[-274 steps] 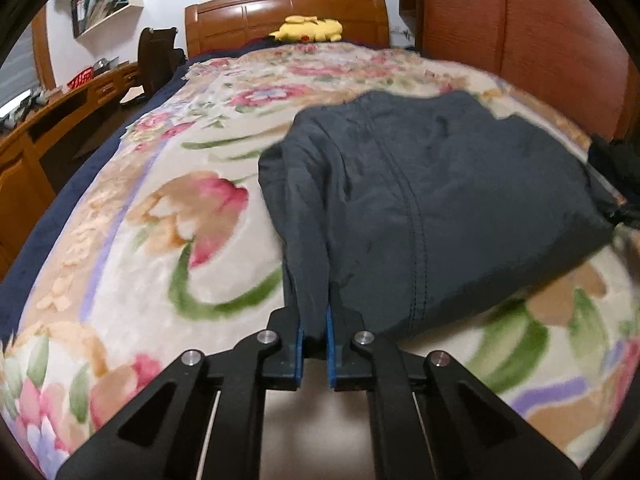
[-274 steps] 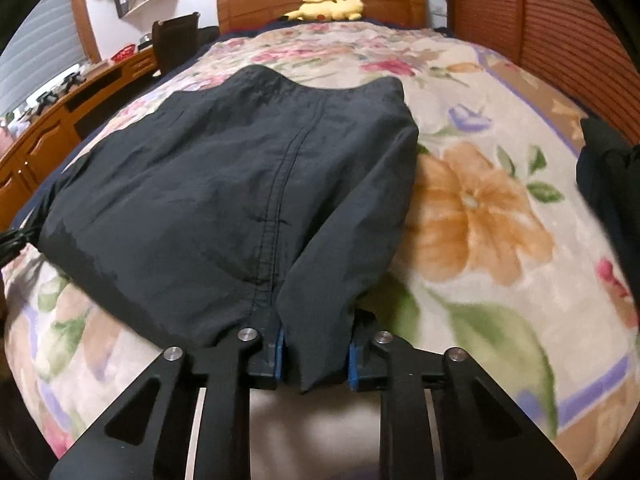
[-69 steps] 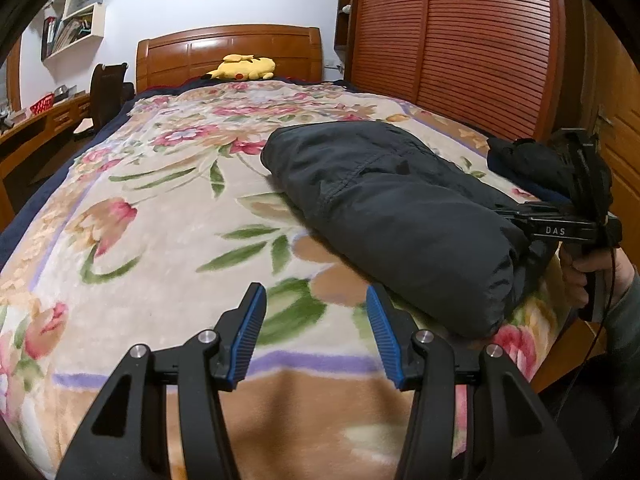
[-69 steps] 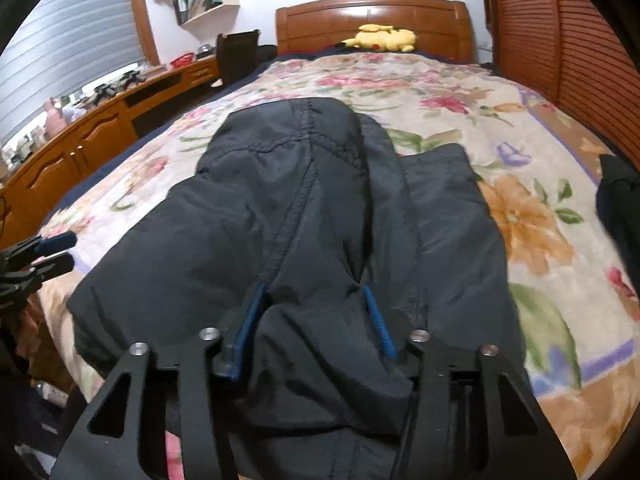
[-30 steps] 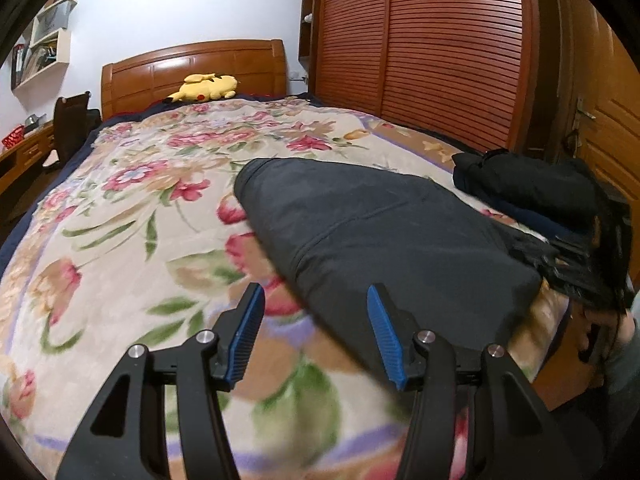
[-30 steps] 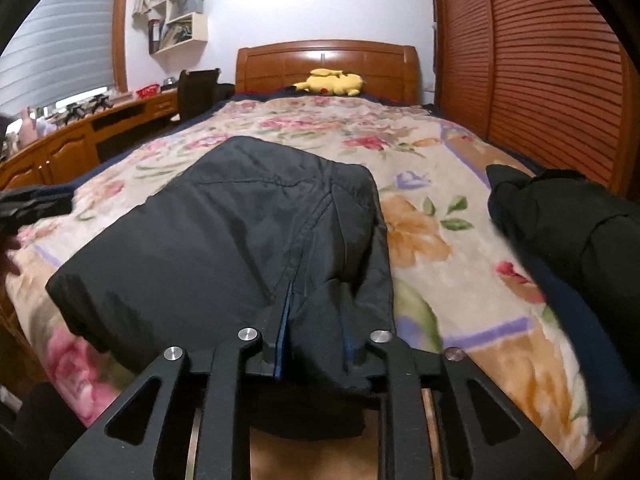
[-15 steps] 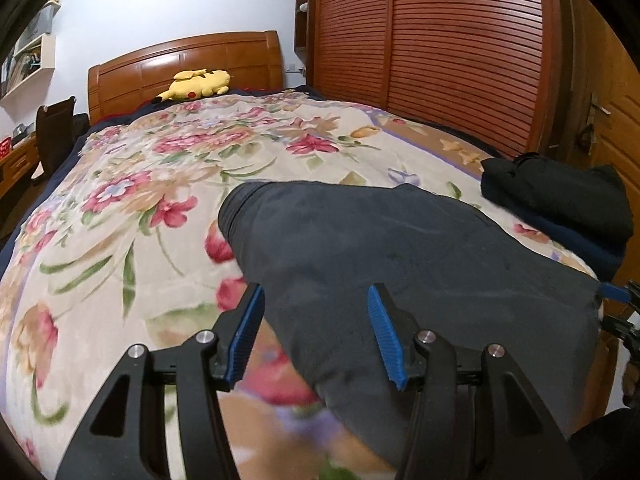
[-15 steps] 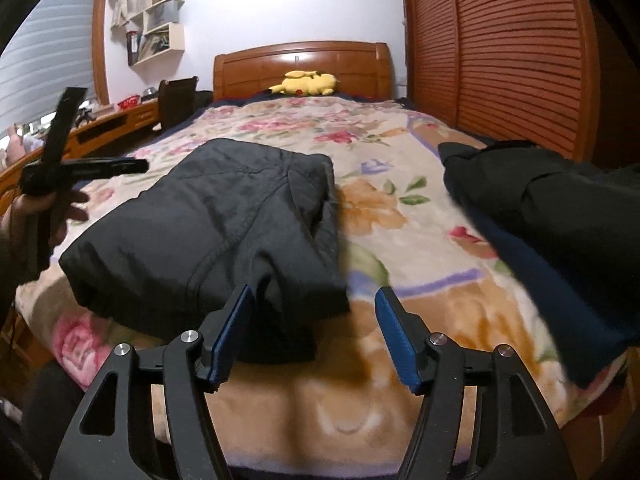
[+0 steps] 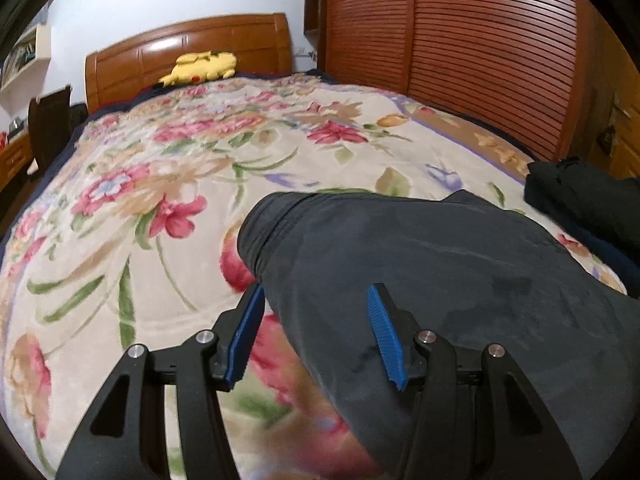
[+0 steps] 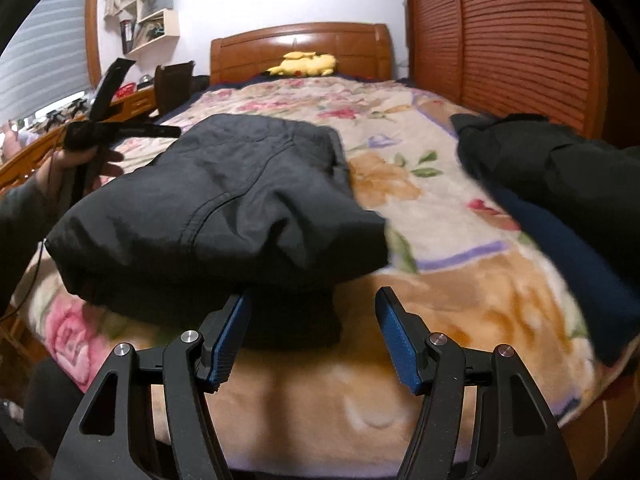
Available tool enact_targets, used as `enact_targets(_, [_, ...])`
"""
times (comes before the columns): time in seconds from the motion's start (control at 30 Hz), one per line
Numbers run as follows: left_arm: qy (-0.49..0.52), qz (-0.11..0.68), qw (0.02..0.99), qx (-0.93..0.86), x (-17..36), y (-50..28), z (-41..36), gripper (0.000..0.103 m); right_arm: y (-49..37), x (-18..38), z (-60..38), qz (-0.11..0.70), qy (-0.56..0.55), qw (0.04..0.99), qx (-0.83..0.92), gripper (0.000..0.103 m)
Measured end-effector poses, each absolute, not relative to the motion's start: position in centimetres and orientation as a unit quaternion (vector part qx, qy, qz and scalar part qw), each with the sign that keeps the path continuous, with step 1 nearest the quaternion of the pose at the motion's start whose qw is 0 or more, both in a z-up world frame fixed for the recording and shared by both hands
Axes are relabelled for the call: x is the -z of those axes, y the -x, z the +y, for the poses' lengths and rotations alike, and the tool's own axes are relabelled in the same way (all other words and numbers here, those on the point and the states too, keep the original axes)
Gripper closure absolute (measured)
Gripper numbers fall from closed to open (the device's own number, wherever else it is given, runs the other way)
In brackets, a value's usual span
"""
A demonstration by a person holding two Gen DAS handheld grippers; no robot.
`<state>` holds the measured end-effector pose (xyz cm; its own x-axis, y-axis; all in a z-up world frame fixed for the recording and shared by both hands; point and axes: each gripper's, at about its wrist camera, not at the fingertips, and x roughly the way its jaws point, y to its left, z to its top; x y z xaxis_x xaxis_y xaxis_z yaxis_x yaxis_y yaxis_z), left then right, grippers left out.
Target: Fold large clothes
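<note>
A folded dark grey garment lies on the floral blanket near the bed's foot. It also shows in the right wrist view. My left gripper is open and empty, its jaws hovering over the garment's near left edge. My right gripper is open and empty, just in front of the garment's near end at the bed's foot edge. The left gripper also shows in the right wrist view, held in a hand left of the garment.
A pile of dark folded clothes lies at the bed's right edge, also in the left wrist view. A yellow plush toy sits by the wooden headboard. A slatted wardrobe stands right, a desk left.
My right gripper has opened and let go of the garment, then drawn back a little. My left gripper has stayed open and moved in over the garment's left edge.
</note>
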<state>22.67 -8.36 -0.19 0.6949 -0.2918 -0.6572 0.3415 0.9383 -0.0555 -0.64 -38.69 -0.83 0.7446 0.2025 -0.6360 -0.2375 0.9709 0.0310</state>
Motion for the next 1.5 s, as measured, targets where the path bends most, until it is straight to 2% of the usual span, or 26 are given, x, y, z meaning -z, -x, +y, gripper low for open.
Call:
enact_targets(0.4, [-0.055,0.371,0.914,0.154,3.2,-26.5,-8.8,0.046,-1.1,2.1,-37.4,0.349,0.041,0.930,-0.109,0.038])
enact_targets(0.47, [-0.059,0.374,0.914,0.149,3.3,-26.9,-8.7,0.042,-1.0,2.3,-37.3,0.349,0.043,0.930,-0.109,0.037])
enact_targets(0.63, [-0.054,0.373,0.917,0.127,3.7,-28.2,-7.8,0.011,-1.2,2.5,-37.6,0.352,0.033,0.929,-0.112,0.036])
enact_targets(0.83, [-0.031,0.384,0.912,0.141,4.3,-29.1,-7.1,0.005,-1.3,2.6,-37.7,0.352,0.030,0.929,-0.113,0.035])
enact_targets(1.1, [0.008,0.406,0.899,0.166,5.4,-30.7,-7.2,0.005,-1.4,3.0,-37.1,0.356,0.018,0.927,-0.117,0.035])
enact_targets(1.17, [0.023,0.420,0.890,0.177,5.8,-30.9,-7.1,0.010,-1.6,3.1,-37.2,0.359,0.008,0.926,-0.121,0.036])
enact_targets(1.23, [0.046,0.427,0.880,0.202,5.9,-30.7,-6.9,0.029,-1.6,3.3,-36.9,0.362,0.001,0.924,-0.124,0.038])
enact_targets(1.27, [0.053,0.429,0.877,0.211,5.9,-30.6,-6.9,0.032,-1.6,3.3,-36.8,0.363,0.002,0.924,-0.124,0.040])
enact_targets(1.3, [0.053,0.429,0.877,0.212,5.8,-30.5,-6.9,0.038,-1.6,3.3,-36.6,0.363,0.002,0.923,-0.126,0.045])
enact_targets(1.33, [0.050,0.428,0.876,0.215,5.6,-30.3,-7.0,0.048,-1.7,3.3,-36.4,0.366,0.000,0.921,-0.132,0.048])
enact_targets(1.37, [0.044,0.428,0.876,0.219,5.3,-29.9,-7.2,0.055,-1.7,3.2,-36.3,0.369,-0.004,0.920,-0.136,0.053])
enact_targets(1.43, [0.034,0.433,0.876,0.210,4.7,-29.5,-7.5,0.076,-1.9,3.3,-36.0,0.371,-0.008,0.917,-0.146,0.064])
enact_targets(1.5, [0.017,0.427,0.883,0.195,3.8,-28.7,-7.7,0.084,-2.0,3.3,-35.6,0.372,-0.009,0.915,-0.153,0.078])
